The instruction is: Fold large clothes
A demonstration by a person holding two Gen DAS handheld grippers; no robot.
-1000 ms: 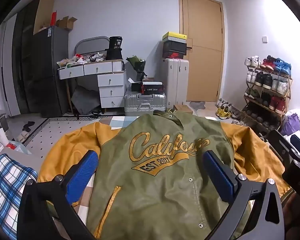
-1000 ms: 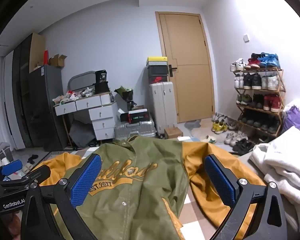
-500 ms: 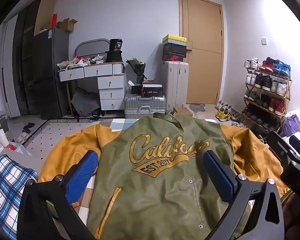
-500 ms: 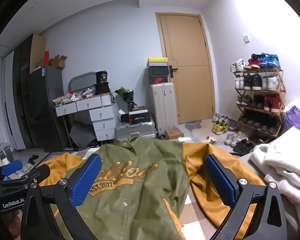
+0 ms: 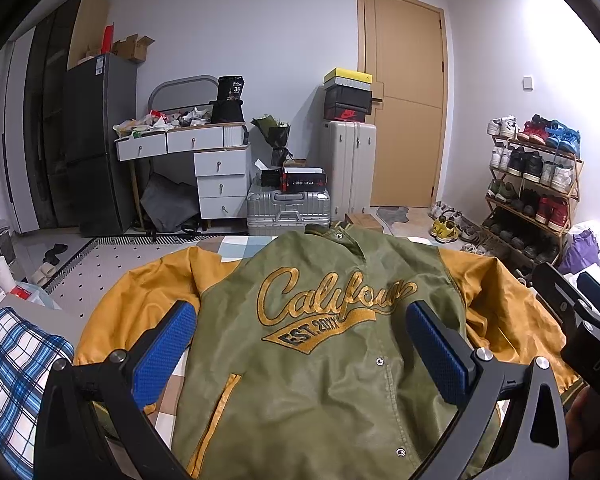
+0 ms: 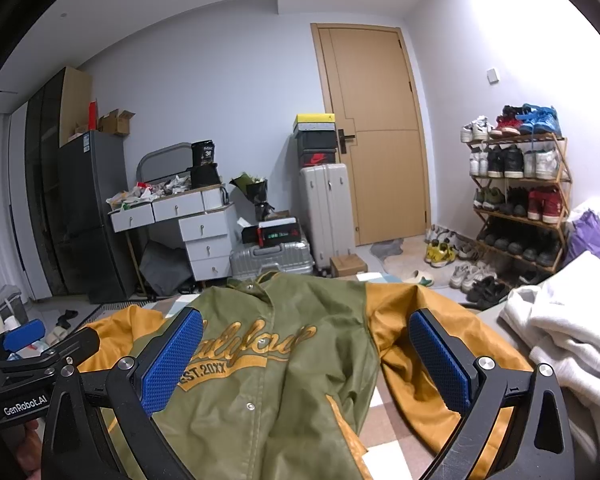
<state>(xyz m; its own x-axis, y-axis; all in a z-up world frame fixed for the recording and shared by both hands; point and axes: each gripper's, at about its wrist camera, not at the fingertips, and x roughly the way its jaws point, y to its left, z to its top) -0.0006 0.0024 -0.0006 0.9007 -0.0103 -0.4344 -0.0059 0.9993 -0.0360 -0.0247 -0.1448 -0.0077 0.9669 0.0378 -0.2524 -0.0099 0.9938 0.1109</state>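
Item: olive-green varsity jacket [image 5: 324, 364] with mustard-yellow sleeves, laid front-up and spread flat on a checked cover [image 6: 384, 400], collar toward the far edge, snap front closed. The gold chest script is partly legible; its last letters are creased, and the line below reads "EST. 20XX". The hem is cut off at the bottom of both views.

Left gripper [image 5: 300, 344]: blue pads spread wide, holding nothing, poised over the jacket's chest; whether it touches the fabric cannot be told.

Right gripper [image 6: 306, 356]: pads likewise wide apart and empty, over the jacket's right half. Its left pad hides the first letters of the script.

Beside the jacket: a blue plaid cloth [image 5: 8, 372] on the left, cut by the frame edge; a pile of white clothes [image 6: 560, 332] on the right, only partly visible.

Beyond: silver suitcase [image 5: 288, 208], white drawers [image 5: 220, 176], shoe rack [image 6: 520, 196], wooden door [image 5: 404, 100].
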